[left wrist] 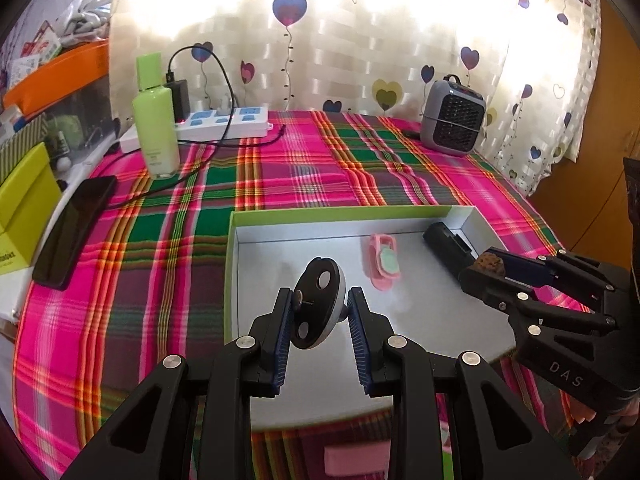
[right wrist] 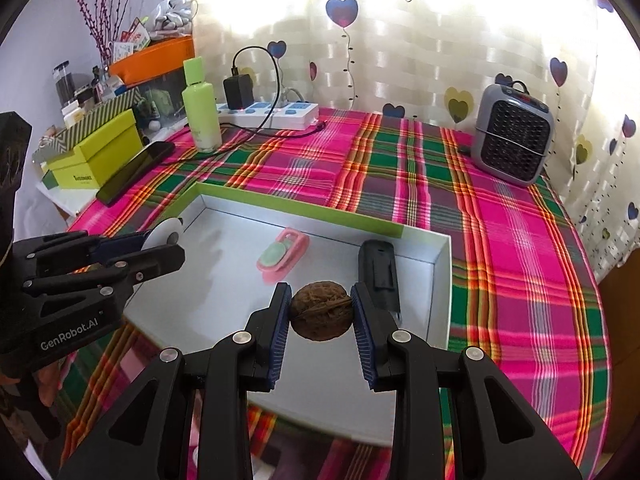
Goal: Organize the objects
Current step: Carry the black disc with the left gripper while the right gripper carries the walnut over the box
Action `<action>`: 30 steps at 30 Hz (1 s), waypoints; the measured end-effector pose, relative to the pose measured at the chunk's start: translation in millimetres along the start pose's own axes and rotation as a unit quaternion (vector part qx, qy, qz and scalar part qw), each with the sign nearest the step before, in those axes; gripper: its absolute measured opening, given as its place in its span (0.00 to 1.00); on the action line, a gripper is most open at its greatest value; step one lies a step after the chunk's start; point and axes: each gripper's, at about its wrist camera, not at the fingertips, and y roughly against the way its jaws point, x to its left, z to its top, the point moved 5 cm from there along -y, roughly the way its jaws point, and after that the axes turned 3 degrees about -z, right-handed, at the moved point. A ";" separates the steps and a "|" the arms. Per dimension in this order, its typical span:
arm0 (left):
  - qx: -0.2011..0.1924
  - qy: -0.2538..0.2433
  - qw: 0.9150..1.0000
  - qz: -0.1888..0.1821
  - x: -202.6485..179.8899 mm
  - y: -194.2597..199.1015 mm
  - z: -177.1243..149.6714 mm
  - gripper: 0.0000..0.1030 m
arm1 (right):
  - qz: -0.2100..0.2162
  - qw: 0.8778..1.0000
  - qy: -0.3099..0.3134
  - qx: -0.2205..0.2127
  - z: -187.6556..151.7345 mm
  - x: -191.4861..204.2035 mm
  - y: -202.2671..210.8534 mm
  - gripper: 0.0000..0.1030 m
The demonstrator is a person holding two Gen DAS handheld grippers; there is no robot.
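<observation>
Black on its flat face and silver-white at the rim, the round disc [left wrist: 316, 304] is pinched on edge between the blue ribbed pads of my left gripper [left wrist: 320, 300]; two round holes show in that face, plus a small knob near the left pad. My right gripper [right wrist: 321, 308] is clamped on a brown, wrinkled walnut [right wrist: 321, 312], one pad on each side of the shell. Both loads hang over the shallow box [right wrist: 304, 211], which has a white interior and green outer walls and sits on the plaid cloth [right wrist: 520, 240]. On the box floor, a pink clip with a pale green oval [right wrist: 282, 259] lies near the far wall, and a black oblong device [right wrist: 378, 276] lies just beside the right wall.
</observation>
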 end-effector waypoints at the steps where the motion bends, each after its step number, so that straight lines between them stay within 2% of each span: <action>1: 0.002 0.000 1.000 0.000 0.4 -3.3 1.6 0.25 | -0.001 1.000 0.000 0.002 1.7 -1.1 -3.1 0.31; 15: 0.034 0.005 0.999 0.001 2.7 -42.6 13.6 0.25 | 0.013 1.000 0.008 0.023 15.9 -0.8 -38.7 0.31; 30: 0.036 0.002 0.999 0.009 5.0 -57.4 23.0 0.25 | 0.021 0.999 0.007 0.045 16.9 -1.8 -62.8 0.31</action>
